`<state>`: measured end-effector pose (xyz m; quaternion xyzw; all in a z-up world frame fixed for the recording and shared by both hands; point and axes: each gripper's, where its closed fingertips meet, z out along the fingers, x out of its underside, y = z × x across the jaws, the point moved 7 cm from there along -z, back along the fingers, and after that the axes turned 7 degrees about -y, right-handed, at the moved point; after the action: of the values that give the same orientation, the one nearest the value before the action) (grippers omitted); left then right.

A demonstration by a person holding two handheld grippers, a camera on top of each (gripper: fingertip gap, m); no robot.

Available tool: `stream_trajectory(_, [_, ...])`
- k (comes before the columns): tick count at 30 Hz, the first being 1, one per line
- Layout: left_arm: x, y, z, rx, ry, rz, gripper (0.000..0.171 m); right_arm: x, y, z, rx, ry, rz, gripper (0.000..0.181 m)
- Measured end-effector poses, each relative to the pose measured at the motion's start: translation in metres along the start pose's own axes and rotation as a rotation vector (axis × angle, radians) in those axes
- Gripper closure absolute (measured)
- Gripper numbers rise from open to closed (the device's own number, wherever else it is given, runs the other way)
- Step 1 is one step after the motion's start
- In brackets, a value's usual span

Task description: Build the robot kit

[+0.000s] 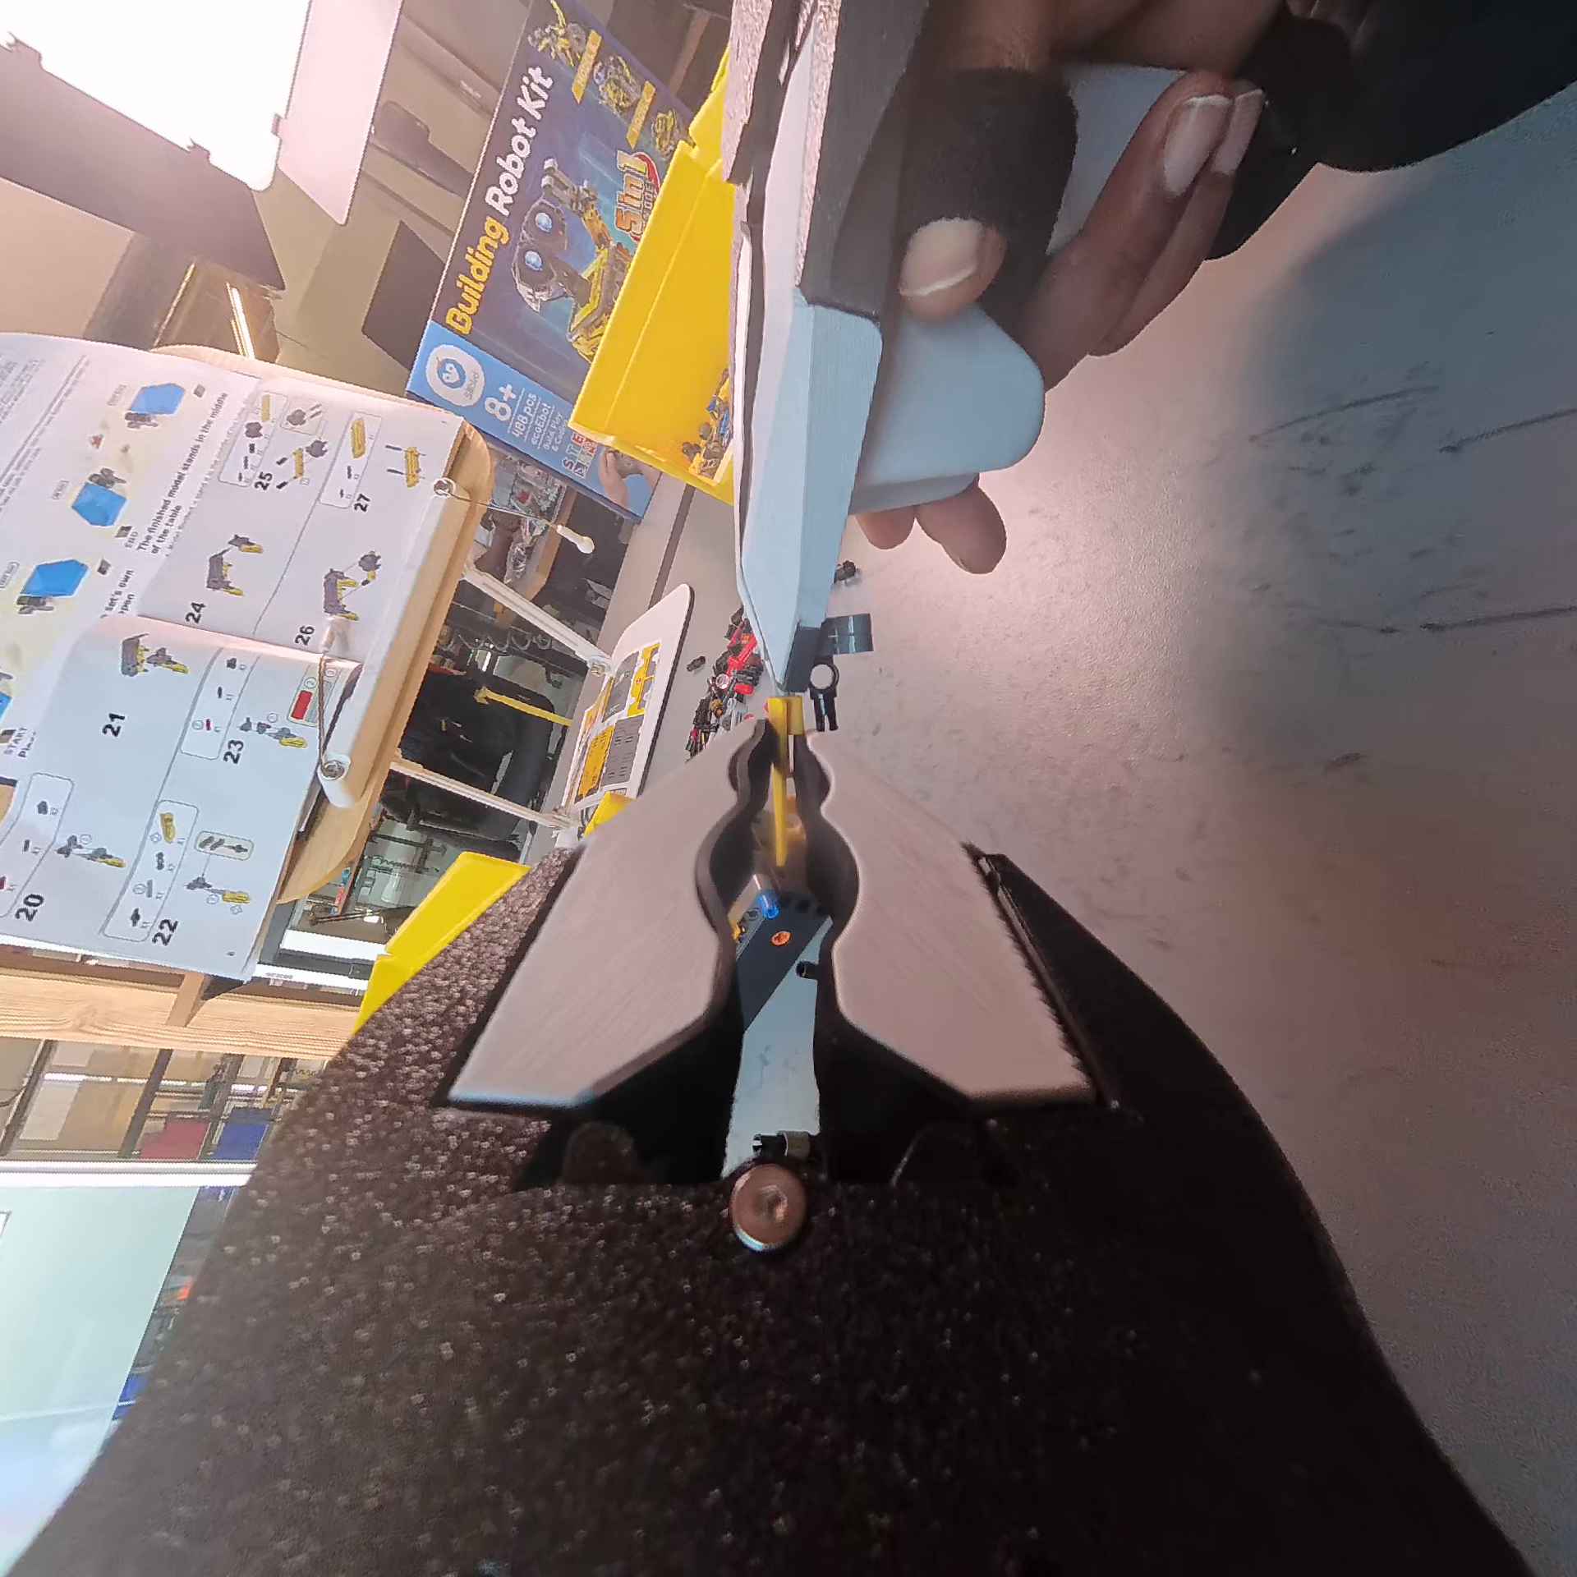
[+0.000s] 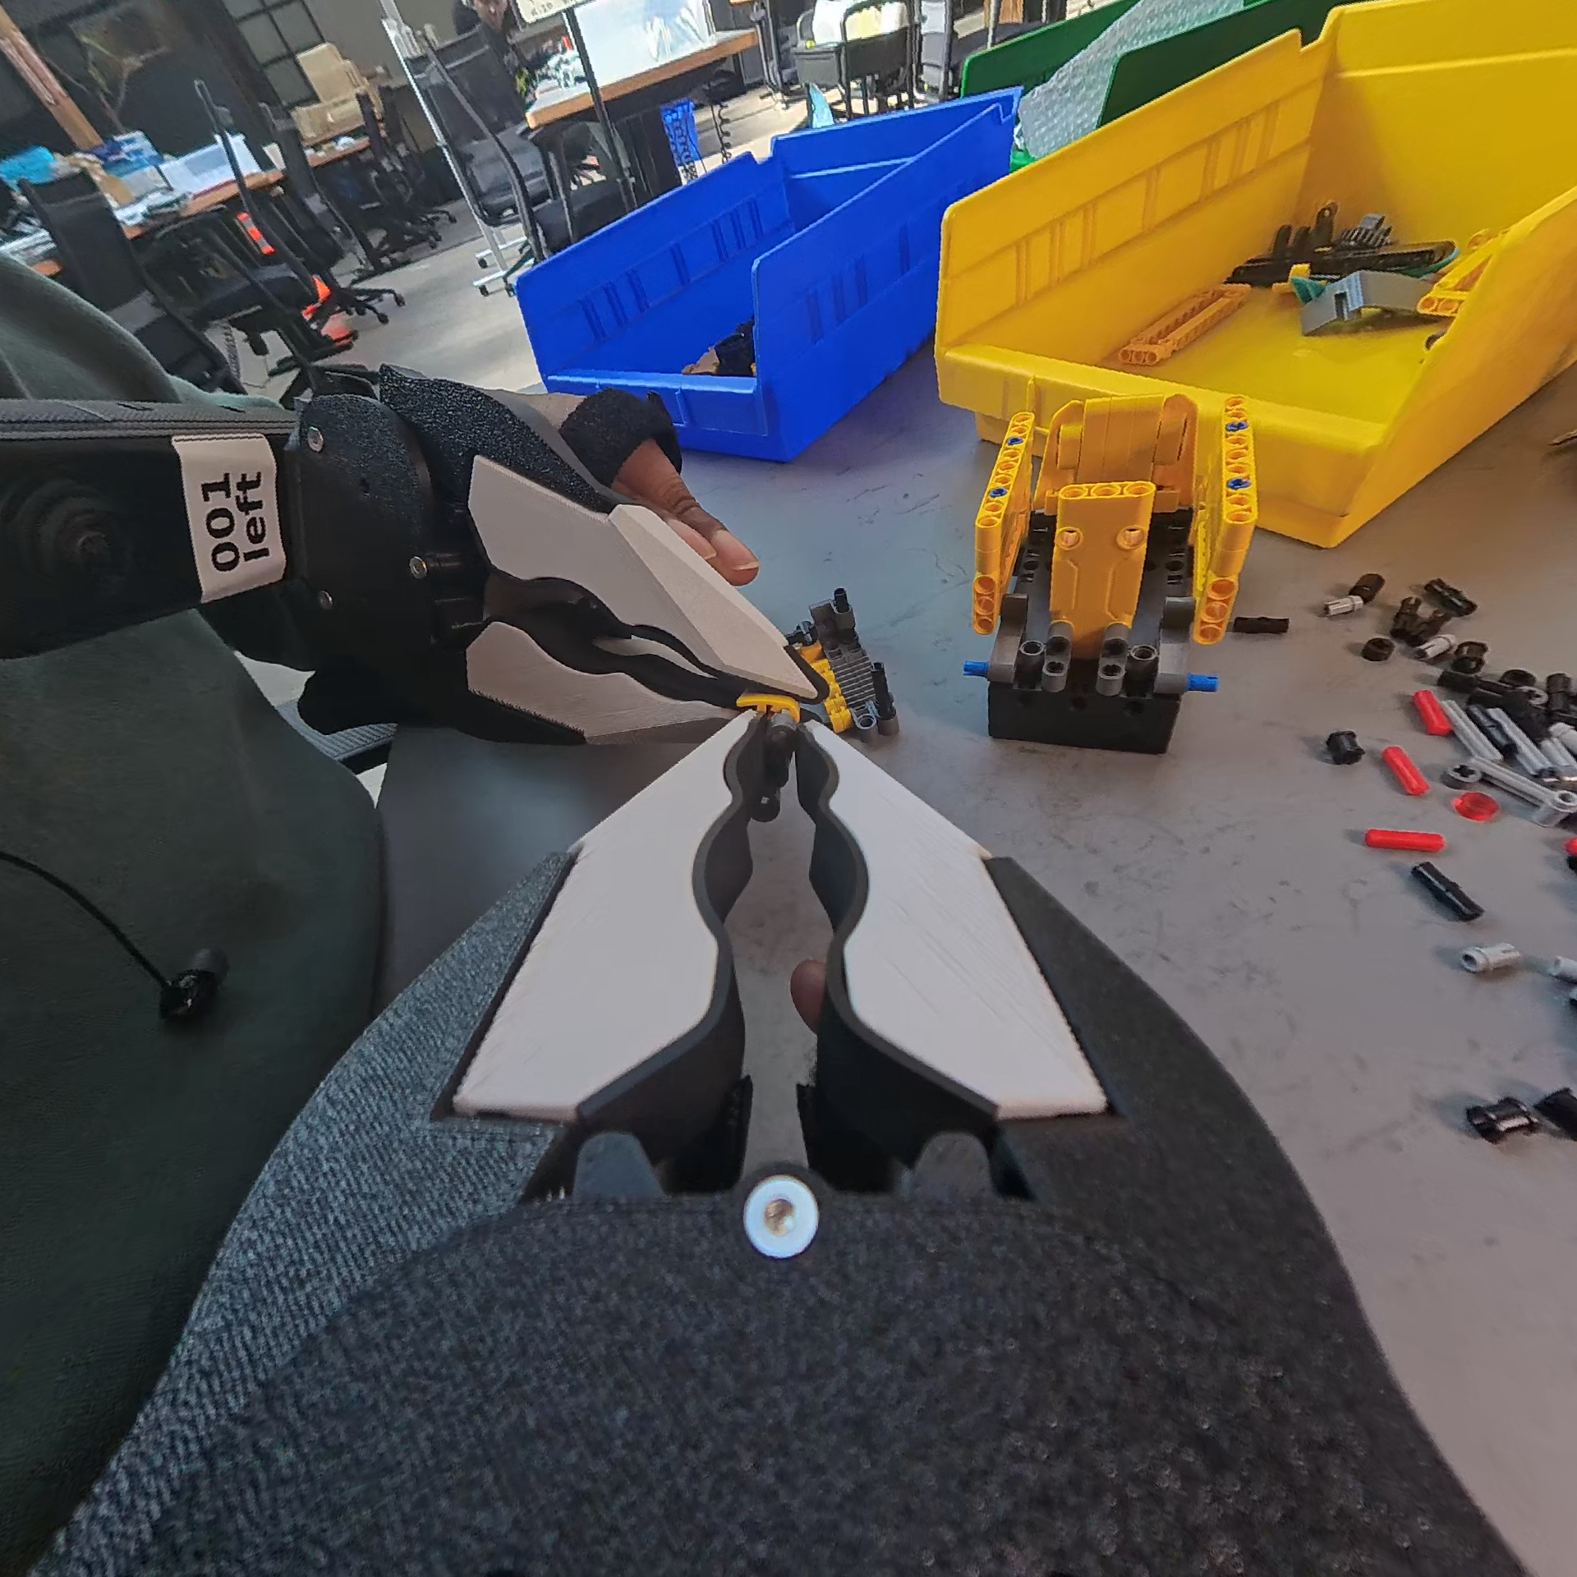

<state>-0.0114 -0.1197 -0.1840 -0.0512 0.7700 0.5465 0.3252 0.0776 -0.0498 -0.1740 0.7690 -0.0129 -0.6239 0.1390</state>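
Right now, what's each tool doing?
Left tool: shut on a yellow piece.
Right tool: shut on a small black connector.

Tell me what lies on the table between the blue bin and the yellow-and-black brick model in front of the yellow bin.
In the right wrist view, nothing: bare grey table runs from the blue bin to the brick model.

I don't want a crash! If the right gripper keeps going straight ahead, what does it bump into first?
Probably the left gripper and the yellow piece pinched in it, right at the tip of the right gripper, which holds a black pin. The depth is hard to judge.
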Motion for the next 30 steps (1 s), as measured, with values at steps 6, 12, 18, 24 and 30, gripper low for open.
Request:
stream_trajectory(6, [0.005,0.005,0.005,0.024,0.0,-0.13,0.17,-0.001,-0.005,0.0,0.018,-0.023,0.011,0.176])
stream_trajectory(12, [0.009,0.023,0.01,0.102,-0.054,-0.557,0.168,-0.018,-0.008,-0.008,0.068,-0.112,-0.107,0.159])
stream_trajectory(18, [0.02,0.027,0.012,0.128,-0.059,-0.722,0.168,-0.015,-0.011,-0.004,0.104,-0.082,-0.05,0.156])
stream_trajectory(24, [0.014,0.02,0.014,0.086,-0.036,-0.549,0.168,-0.013,-0.011,-0.002,0.069,-0.088,0.056,0.16])
stream_trajectory(30, [0.011,0.021,0.011,0.135,-0.117,-0.604,0.165,-0.01,-0.014,-0.008,-0.004,-0.077,0.137,0.173])
